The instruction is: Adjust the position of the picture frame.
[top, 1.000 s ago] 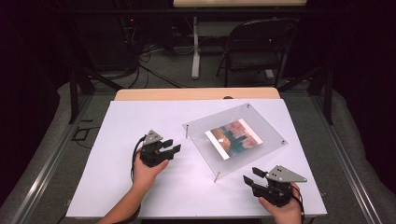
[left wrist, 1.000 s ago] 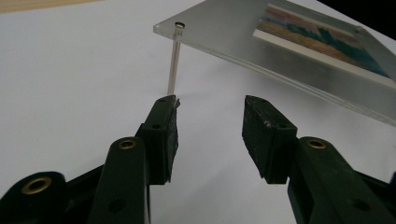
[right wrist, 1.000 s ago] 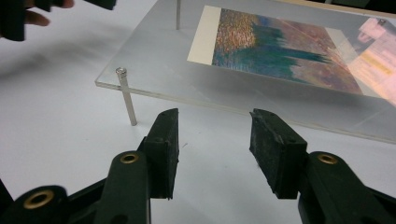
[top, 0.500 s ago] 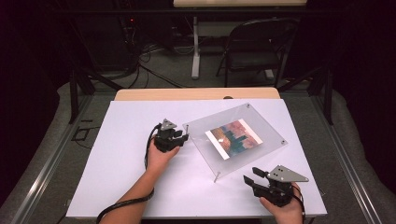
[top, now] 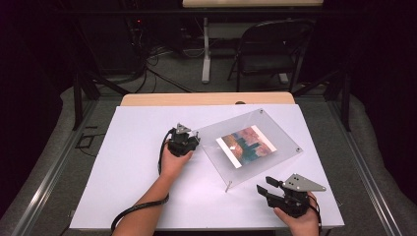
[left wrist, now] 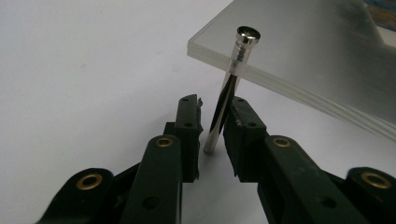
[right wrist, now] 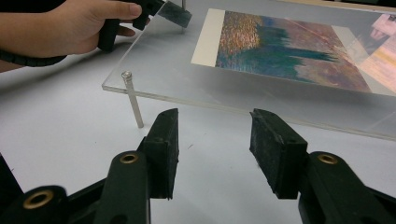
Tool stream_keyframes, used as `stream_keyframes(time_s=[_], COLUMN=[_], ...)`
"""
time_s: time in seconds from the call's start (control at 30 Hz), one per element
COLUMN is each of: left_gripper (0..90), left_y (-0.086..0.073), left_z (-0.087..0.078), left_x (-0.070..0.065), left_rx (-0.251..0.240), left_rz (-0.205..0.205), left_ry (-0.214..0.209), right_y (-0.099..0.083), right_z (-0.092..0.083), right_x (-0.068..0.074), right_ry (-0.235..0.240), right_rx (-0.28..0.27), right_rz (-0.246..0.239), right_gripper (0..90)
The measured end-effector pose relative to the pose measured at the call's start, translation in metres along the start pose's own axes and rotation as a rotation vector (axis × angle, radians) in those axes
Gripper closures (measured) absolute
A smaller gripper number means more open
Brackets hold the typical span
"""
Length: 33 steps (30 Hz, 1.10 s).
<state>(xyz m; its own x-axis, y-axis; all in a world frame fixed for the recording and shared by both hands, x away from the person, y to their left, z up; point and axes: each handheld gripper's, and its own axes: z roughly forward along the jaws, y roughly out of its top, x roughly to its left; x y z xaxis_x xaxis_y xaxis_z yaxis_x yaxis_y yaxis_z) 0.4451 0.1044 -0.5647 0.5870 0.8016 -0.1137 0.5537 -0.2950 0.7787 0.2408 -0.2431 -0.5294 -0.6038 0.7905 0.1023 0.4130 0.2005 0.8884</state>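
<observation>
Clear acrylic picture frame [top: 251, 147], a painted print sandwiched inside, stands on thin metal standoff legs at centre-right of the white tabletop [top: 133, 162], rotated off square.

Left hand-held gripper [top: 189, 143] is at the frame's 9 o'clock corner. In the left gripper view its jaws are narrow and bracket the corner standoff leg [left wrist: 226, 100]; a sliver of gap appears to remain on at least one side, though the angle makes contact hard to confirm, so the leg is not judged gripped. The leg runs up through the stacked acrylic layers to a polished cap.

Right hand-held gripper [top: 273, 189] sits near the tabletop's 5 o'clock edge, apart from the frame, jaws wide and holding nothing. Its own view looks at the frame's near edge and another leg [right wrist: 133, 100] standing on the tabletop.

Risks, as judgement:
- Closing off-centre on the slim, smooth leg could let it slip out or tilt.
- Pulling or twisting the leg with the frame unsupported (right hand-held gripper is not bracing it) could skid or rock the whole frame.
- If the leg unscrews, that corner may drop.
</observation>
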Motion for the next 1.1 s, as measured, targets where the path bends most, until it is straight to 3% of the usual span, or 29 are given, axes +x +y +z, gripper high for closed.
stream_keyframes(time_s=[0.23,0.6,1.1], left_gripper=[83.0,83.9,83.4], left_y=[0.002,0.006,0.032], left_z=[0.003,0.0,-0.02], left_x=[-0.003,-0.004,-0.009], left_rx=[0.007,0.01,0.044], left_rz=[0.015,0.024,0.026], left_ry=[0.0,0.002,-0.024], right_y=[0.0,0.0,0.001], right_z=[0.001,0.003,0.017], right_x=[0.001,0.005,0.019], right_ry=[0.007,0.042,0.131], right_rx=[0.004,0.013,0.047], right_rz=[-0.001,0.005,0.001], right_gripper=[52.7,56.3,64.4])
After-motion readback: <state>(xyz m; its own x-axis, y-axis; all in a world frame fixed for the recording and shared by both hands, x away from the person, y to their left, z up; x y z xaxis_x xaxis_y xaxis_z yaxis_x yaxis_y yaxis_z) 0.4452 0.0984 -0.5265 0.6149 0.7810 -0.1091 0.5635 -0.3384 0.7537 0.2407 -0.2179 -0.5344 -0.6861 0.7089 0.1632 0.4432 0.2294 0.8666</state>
